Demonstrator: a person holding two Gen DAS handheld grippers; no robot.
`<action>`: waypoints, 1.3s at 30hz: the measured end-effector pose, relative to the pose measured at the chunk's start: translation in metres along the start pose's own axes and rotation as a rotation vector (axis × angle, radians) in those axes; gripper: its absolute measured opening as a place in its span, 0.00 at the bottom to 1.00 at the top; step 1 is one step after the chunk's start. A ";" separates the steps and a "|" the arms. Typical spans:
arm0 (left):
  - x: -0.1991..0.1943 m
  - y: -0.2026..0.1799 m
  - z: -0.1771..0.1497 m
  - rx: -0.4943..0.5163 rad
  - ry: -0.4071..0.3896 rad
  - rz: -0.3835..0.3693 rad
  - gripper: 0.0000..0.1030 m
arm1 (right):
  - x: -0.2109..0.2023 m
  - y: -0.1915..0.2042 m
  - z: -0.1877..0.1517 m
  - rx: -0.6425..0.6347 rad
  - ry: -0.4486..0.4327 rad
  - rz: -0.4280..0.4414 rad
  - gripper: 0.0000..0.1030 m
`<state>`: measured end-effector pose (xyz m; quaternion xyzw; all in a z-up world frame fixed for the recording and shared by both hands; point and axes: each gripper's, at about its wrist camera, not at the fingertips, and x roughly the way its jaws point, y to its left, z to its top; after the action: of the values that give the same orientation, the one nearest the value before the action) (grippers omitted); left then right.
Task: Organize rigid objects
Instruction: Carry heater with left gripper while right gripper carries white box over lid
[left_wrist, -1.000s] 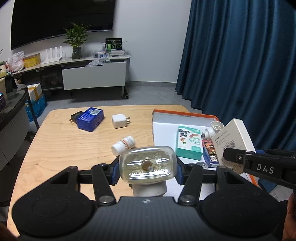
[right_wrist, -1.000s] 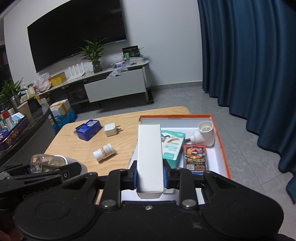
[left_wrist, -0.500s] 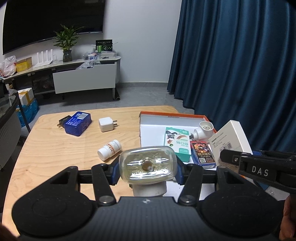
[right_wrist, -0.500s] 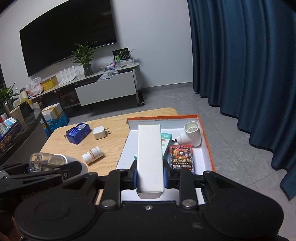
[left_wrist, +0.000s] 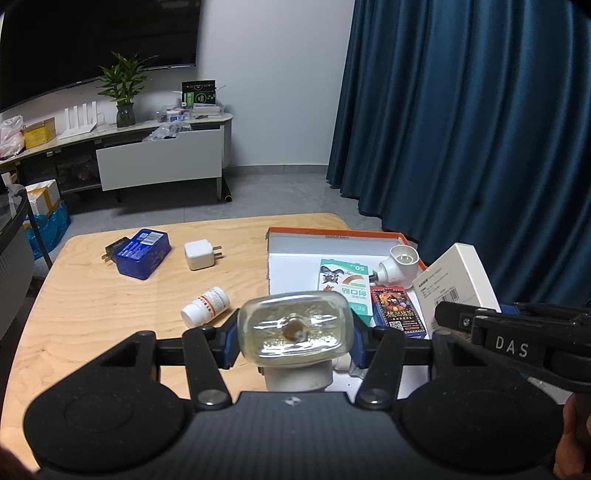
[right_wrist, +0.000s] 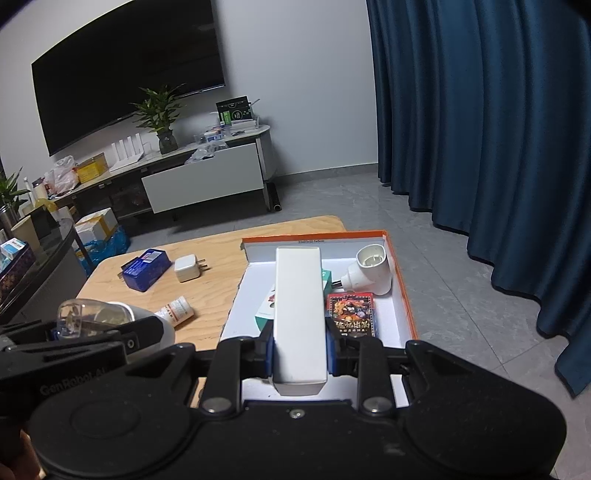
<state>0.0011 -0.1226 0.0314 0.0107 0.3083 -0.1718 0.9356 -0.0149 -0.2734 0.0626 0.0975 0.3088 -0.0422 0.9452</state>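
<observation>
The left gripper (left_wrist: 293, 334) pinches a clear glass jar (left_wrist: 293, 326) between its blue pads, base toward the lens and white cap nearest the palm; it hangs above the near edge of the wooden table (left_wrist: 92, 314). Glass is hard, slick and breakable, so I judge the hold belongs on the flat sides of the body, as here, not on the cap, and it wants a gentle setting-down.

The right gripper (right_wrist: 299, 350) clamps a long white box (right_wrist: 298, 310) by its two narrow sides at the near end, the rest reaching forward over the orange-rimmed tray (right_wrist: 400, 291). It looks like light, stiff cardboard; held so near one end it may droop or twist, and hard squeezing could dent it.

In the tray lie a teal packet (left_wrist: 345, 286), a red card pack (left_wrist: 397, 312) and a white plug adapter (left_wrist: 400, 266). Out on the table wait a pill bottle (left_wrist: 205, 306), a white charger (left_wrist: 199, 254) and a blue box (left_wrist: 142, 253)
</observation>
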 end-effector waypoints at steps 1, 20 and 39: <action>0.001 0.000 0.001 0.001 0.001 -0.001 0.54 | 0.000 -0.001 0.000 0.001 0.000 -0.003 0.31; 0.022 -0.017 0.016 0.022 0.010 -0.044 0.54 | 0.017 -0.017 0.010 0.034 0.005 -0.041 0.31; 0.038 -0.031 0.035 0.041 0.014 -0.062 0.54 | 0.032 -0.037 0.031 0.053 -0.003 -0.053 0.31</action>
<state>0.0395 -0.1679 0.0398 0.0216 0.3115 -0.2071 0.9271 0.0234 -0.3170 0.0628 0.1143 0.3087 -0.0756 0.9412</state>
